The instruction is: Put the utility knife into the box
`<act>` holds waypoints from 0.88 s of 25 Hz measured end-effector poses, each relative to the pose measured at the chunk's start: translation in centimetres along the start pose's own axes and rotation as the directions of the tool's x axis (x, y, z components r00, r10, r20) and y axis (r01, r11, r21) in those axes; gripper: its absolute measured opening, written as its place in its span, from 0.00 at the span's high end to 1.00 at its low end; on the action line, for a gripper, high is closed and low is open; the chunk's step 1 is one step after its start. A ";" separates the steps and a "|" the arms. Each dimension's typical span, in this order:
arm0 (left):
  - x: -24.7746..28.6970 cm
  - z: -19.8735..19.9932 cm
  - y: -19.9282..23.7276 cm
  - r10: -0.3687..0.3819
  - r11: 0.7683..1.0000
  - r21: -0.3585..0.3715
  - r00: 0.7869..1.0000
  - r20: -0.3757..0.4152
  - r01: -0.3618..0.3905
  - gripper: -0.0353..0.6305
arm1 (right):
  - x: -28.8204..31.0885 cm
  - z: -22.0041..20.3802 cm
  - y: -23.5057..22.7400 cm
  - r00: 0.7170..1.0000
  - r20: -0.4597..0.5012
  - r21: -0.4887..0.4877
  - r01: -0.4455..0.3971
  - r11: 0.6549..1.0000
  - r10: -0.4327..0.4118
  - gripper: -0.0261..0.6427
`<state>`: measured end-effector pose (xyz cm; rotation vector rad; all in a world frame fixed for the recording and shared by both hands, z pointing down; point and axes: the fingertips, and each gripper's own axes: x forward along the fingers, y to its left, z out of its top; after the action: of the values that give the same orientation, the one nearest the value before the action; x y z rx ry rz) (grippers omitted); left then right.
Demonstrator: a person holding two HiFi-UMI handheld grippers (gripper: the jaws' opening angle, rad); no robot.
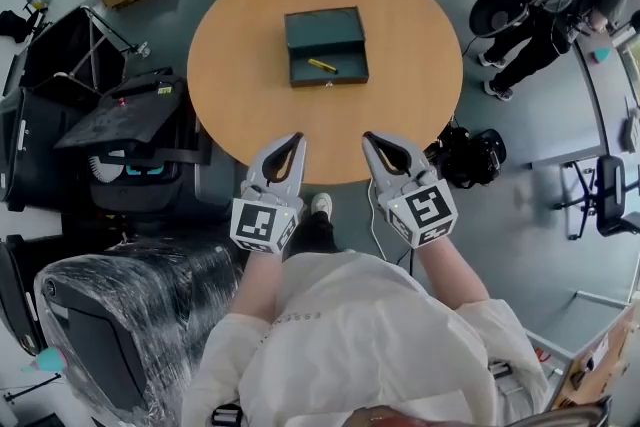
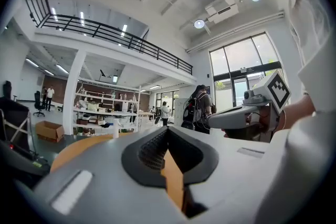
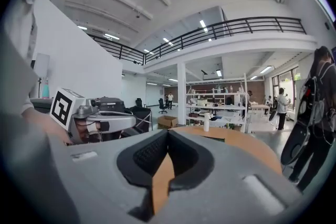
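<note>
Both claws read closed and empty on my feed, left claw and right claw at 6 o'clock of the bench; the utility knife lies inside the open box at 12 o'clock.

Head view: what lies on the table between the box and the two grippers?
Nothing. The head view shows only bare table between the box, which holds the utility knife, and the left gripper and right gripper.

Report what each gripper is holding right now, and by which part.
Nothing. Left gripper and right gripper are both shut and empty; the yellow utility knife lies inside the open box.
</note>
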<state>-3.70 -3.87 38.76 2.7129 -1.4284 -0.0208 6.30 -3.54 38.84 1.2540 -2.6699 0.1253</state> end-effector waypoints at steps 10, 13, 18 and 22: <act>-9.0 -3.2 -9.2 0.015 0.997 -0.077 0.999 -0.035 -0.018 0.92 | -9.5 -4.8 5.8 0.996 -0.055 0.090 -0.065 0.994 0.070 0.97; -10.9 -3.6 -10.5 0.032 0.997 -0.069 0.999 -0.041 -0.035 0.92 | -11.1 -5.7 7.2 0.995 -0.060 0.058 -0.071 0.996 0.075 0.97; -12.4 -3.2 -12.6 0.017 0.998 -0.057 0.999 -0.035 -0.018 0.92 | -13.5 -6.9 7.6 0.996 -0.075 0.059 -0.046 0.997 0.050 0.97; -12.7 -3.0 -13.2 -0.002 0.999 -0.051 1.000 -0.029 0.000 0.92 | -14.3 -7.4 7.5 0.996 -0.081 0.062 -0.028 0.998 0.033 0.97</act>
<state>0.10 14.22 40.50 2.6616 -1.3989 -0.0177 10.48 13.21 43.16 1.1985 -2.6344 0.2583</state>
